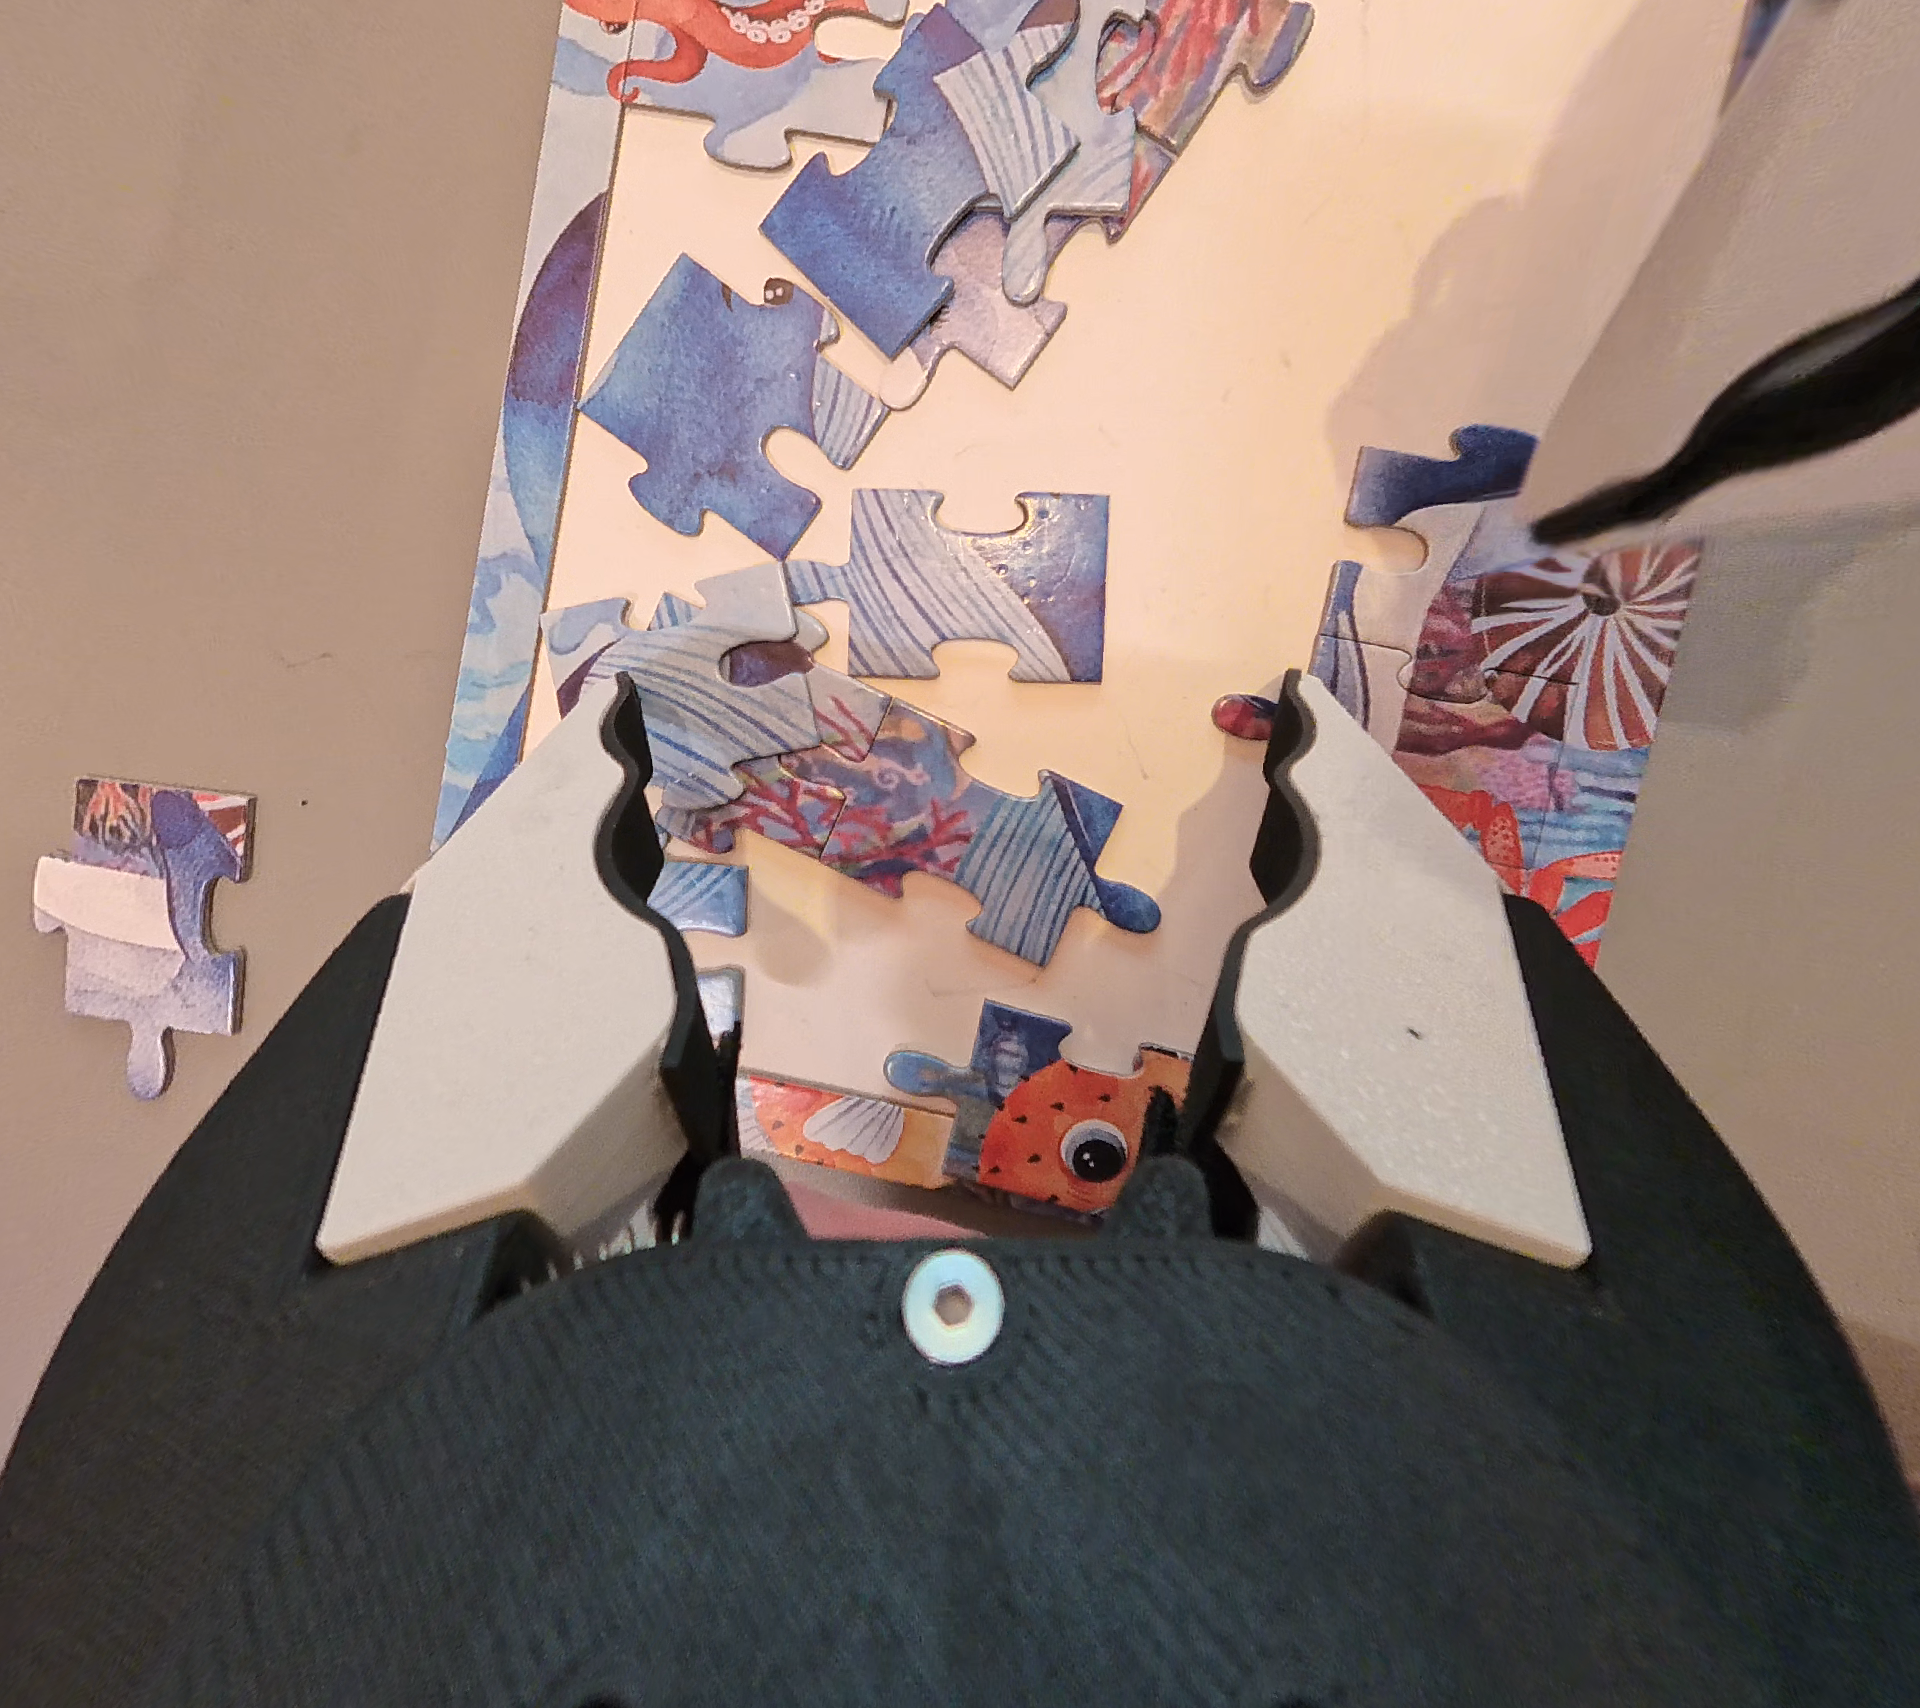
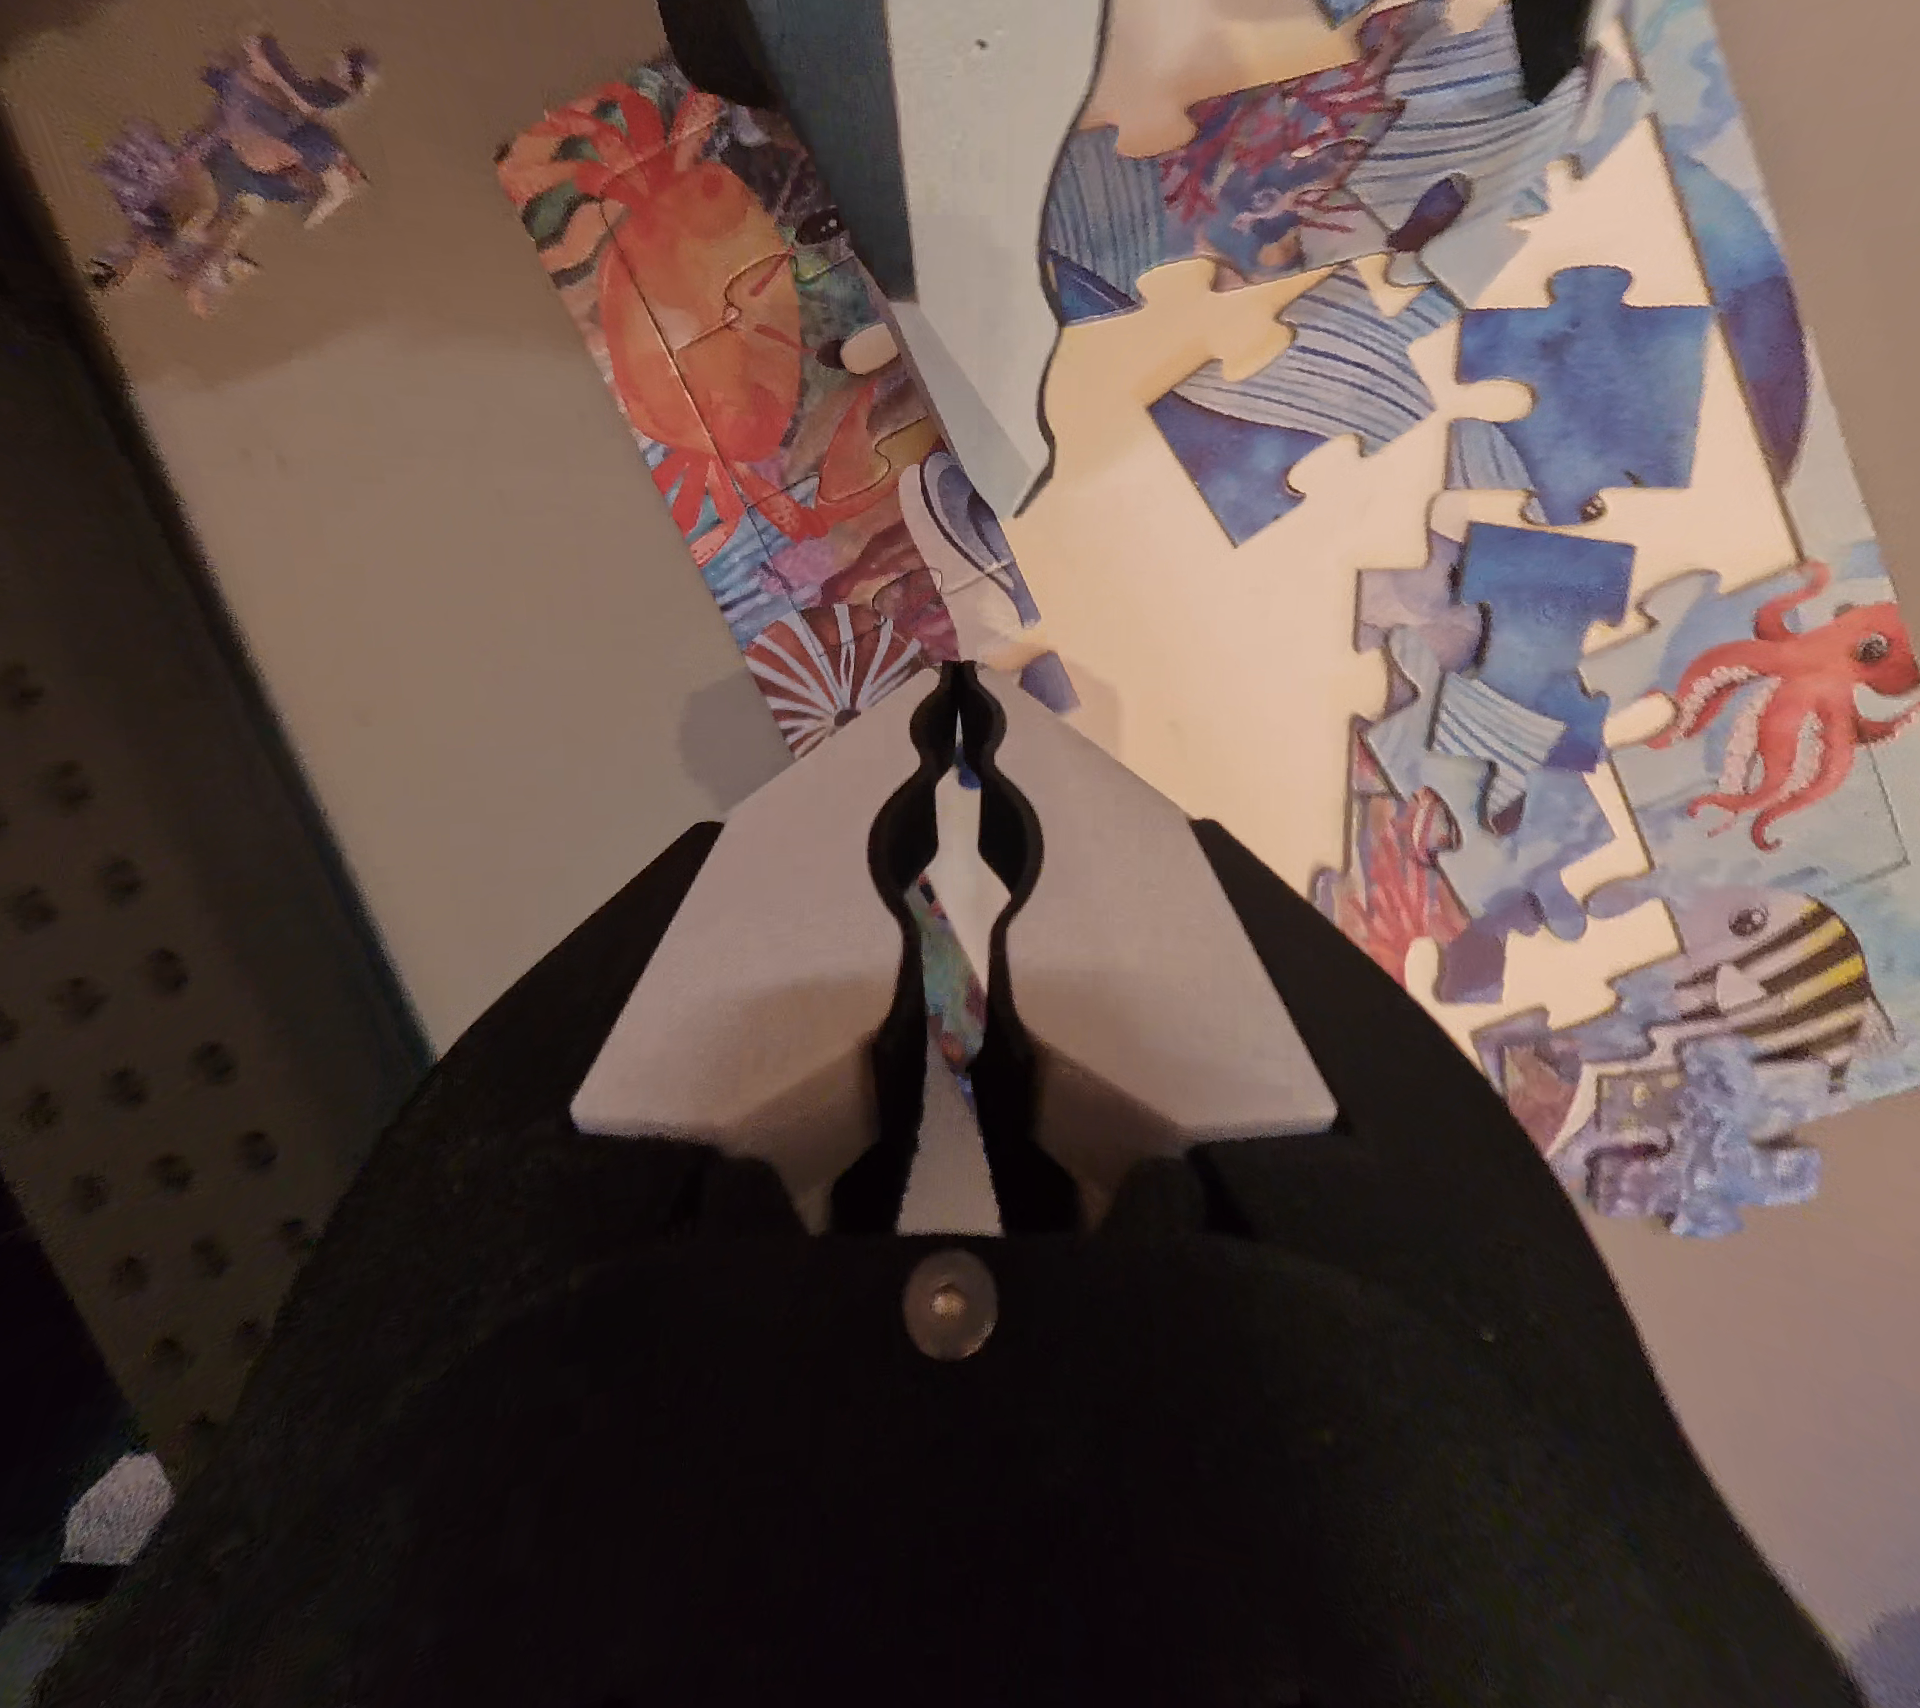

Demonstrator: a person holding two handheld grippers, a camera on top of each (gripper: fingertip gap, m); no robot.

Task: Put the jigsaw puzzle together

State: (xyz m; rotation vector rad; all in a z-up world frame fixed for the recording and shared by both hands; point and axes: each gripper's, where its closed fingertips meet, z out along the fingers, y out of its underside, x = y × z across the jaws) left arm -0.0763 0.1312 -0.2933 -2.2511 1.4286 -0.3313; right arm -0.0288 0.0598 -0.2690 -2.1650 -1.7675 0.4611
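Above the cream puzzle board [image 1: 1247, 328], held the left tool [image 1: 956, 687] spread wide, gripping nothing, with the loose pieces [image 1: 935, 204] heaped and overlapping farther off and a striped blue piece [image 1: 977, 588] lying flat just beyond its tips. Found the finished border [image 1: 1558, 650] joined along the board's edges, and a stray piece [image 1: 156, 910] well apart on the grey table [image 1: 260, 308].

Judged the pieces light, thin, stiff card: easily slid, easily bent at the tabs, awkward to lift from flat. Best taken by an overhanging edge across the body, not by a tab.

Showed the right tool [image 2: 961, 687] closed almost fully, tips together at the border's rim, pinching what looked like a thin colourful puzzle piece [image 2: 940, 983] edge-on between the pads. Could not tell how firmly.
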